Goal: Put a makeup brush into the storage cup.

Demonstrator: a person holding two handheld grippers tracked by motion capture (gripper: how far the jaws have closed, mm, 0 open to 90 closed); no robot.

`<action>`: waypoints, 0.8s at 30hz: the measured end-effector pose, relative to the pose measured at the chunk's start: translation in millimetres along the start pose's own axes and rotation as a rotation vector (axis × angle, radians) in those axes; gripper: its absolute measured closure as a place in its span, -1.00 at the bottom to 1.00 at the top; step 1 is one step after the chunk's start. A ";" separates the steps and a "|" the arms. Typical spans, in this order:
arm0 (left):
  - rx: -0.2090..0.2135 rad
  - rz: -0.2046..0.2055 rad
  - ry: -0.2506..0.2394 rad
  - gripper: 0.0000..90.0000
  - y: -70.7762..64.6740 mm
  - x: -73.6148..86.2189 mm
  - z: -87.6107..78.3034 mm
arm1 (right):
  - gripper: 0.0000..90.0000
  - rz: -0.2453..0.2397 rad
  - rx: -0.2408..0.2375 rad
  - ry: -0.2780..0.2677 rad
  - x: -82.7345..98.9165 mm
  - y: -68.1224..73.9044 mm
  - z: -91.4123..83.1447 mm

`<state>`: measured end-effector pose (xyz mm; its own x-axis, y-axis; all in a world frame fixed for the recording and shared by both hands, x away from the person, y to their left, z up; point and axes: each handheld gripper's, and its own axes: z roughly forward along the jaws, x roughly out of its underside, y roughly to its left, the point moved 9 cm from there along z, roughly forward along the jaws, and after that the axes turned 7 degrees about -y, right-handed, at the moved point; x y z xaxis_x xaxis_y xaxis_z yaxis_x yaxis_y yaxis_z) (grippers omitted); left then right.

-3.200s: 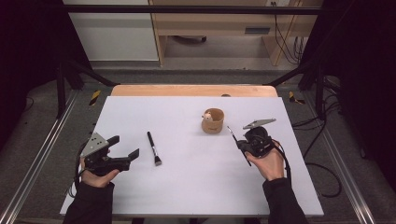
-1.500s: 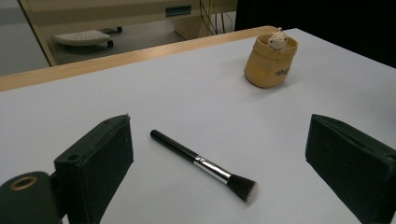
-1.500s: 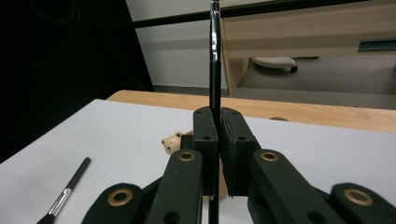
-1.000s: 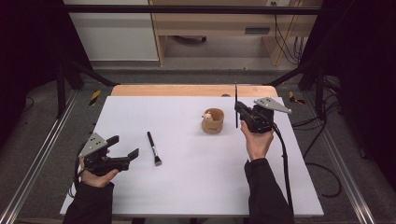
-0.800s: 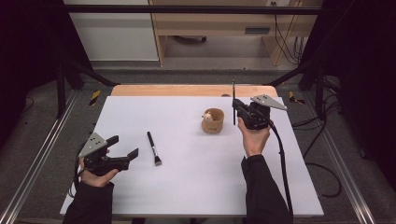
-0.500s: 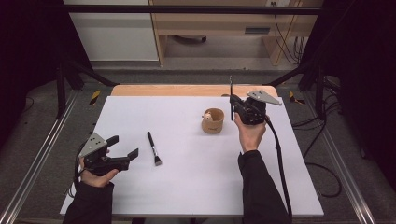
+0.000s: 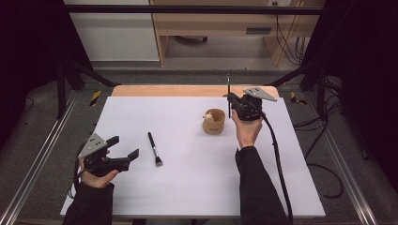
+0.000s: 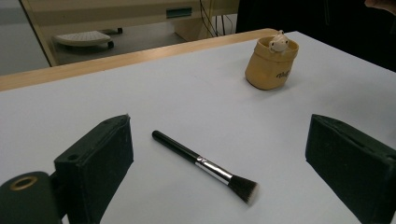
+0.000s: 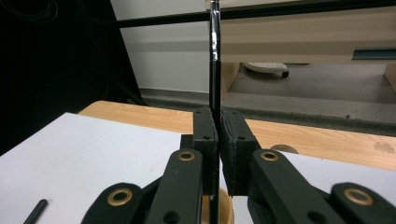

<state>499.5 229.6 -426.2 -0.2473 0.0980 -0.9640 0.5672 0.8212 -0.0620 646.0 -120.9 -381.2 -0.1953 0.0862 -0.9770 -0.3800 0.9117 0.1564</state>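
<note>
- right gripper (image 7: 231,100), right of centre in the high view, clamps a thin black brush (image 7: 228,93) upright beside the tan cup (image 7: 214,122).
- left gripper (image 7: 126,149), lower left, gapes wide with nothing between its jaws.
- judged step: carrying that brush over the cup; next, lower it straight in.
- flat brush (image 8: 205,166) lies mid-frame, left gripper view.

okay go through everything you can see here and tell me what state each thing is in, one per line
Left tongs: open, empty, low over the table.
Right tongs: shut on a thin dark stick, held upright beside the pot.
Brush: lying flat on the table, untouched.
Pot: upright, open, small pale figure at its rim.
Table: white sheet covering it, wood strip bare at the far edge.
</note>
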 end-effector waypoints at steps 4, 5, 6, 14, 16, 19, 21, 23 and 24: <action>-0.001 -0.001 0.000 -0.85 0.4 0.1 -0.1 | 0.91 -0.003 0.005 0.013 3.9 -1.6 7.9; -0.001 -0.002 -0.003 -0.85 0.3 -0.3 -0.1 | 0.91 -0.005 0.004 0.011 4.0 -1.7 9.7; -0.002 -0.002 -0.003 -0.85 0.3 -0.5 -0.2 | 0.91 -0.001 0.005 0.011 4.0 -1.5 11.0; 0.000 -0.002 -0.006 -0.85 -0.6 -1.2 -0.2 | 0.91 -0.013 -0.005 -0.003 5.4 2.5 21.3; 0.002 -0.003 -0.008 -0.85 -0.9 -1.8 -0.8 | 0.91 -0.012 -0.009 -0.003 5.2 3.3 23.5; 0.003 -0.003 -0.010 -0.85 -1.6 -2.3 -0.7 | 0.91 -0.009 -0.006 -0.005 5.4 2.6 26.1; 0.005 0.001 -0.008 -0.85 -2.0 -2.2 -0.7 | 0.91 -0.007 -0.001 -0.005 6.6 1.2 27.5; 0.005 0.001 -0.008 -0.85 -1.8 -2.1 -0.6 | 0.91 -0.005 -0.003 -0.003 7.6 0.8 28.2; 0.005 -0.004 -0.008 -0.85 -1.7 -1.8 0.0 | 0.91 -0.005 -0.001 0.000 9.6 0.1 29.7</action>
<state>499.0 228.1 -424.4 -0.2432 0.0903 -0.9658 0.5699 0.8190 -0.0669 671.0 -108.0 -394.9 -0.1928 0.0815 -0.9778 -0.3823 0.9116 0.1514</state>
